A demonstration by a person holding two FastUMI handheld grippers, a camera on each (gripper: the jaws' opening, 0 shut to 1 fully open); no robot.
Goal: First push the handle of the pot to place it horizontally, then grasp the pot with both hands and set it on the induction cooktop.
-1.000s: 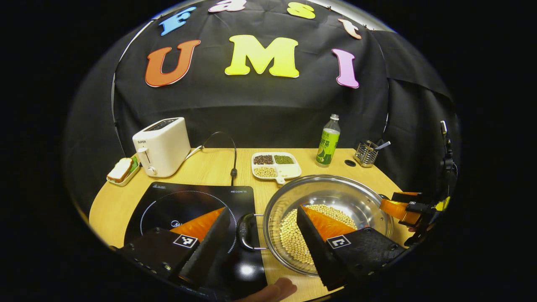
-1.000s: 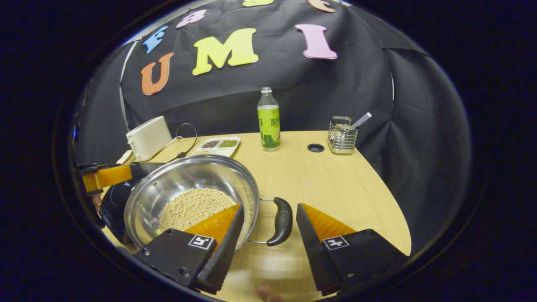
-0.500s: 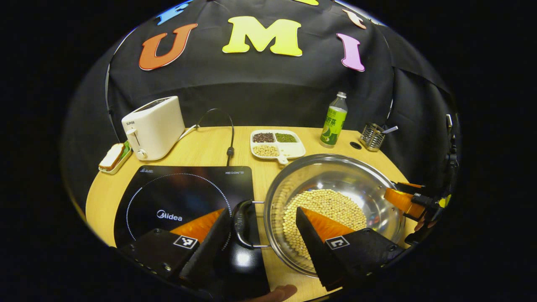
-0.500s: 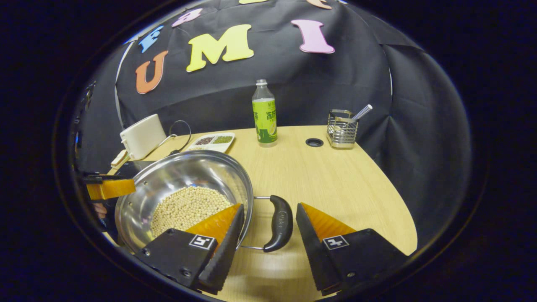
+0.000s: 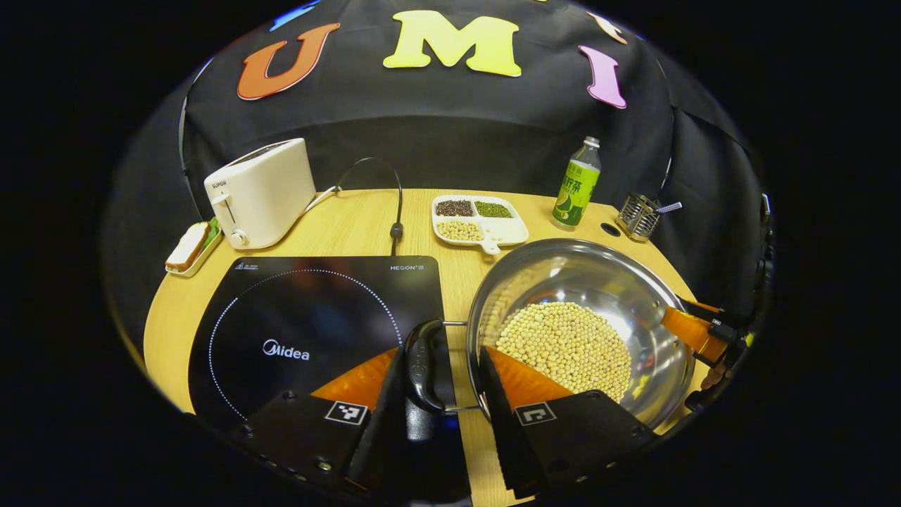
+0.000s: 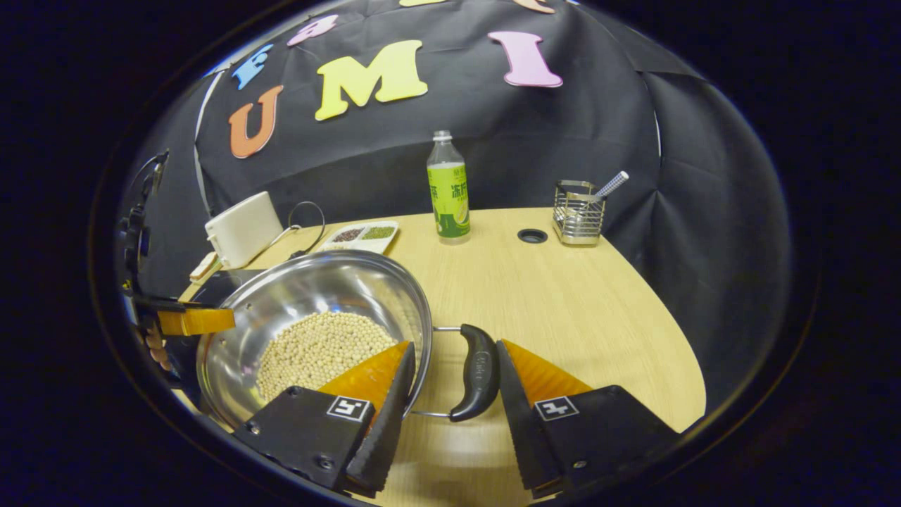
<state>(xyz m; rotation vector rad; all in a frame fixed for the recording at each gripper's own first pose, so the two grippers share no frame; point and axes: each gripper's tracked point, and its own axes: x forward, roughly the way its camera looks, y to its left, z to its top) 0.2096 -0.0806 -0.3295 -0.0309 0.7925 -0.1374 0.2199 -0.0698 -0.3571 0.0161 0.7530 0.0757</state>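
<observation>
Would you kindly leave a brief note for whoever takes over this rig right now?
Left claw: closing around the pot's left handle; full contact unclear.
Right claw: open, straddling the right handle and rim.
Steel pot of soybeans sits on the table, right of the induction cooktop.
Done: handles lie horizontal.
Left: grip both handles, lift, set pot on cooktop.

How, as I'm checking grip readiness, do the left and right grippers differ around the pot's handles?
The left gripper has its fingers closer together than the right gripper. The left handle lies over the induction cooktop; the right handle over bare table. Both straddle a black handle and the pot rim, one finger over the beans, neither plainly clamped.
</observation>
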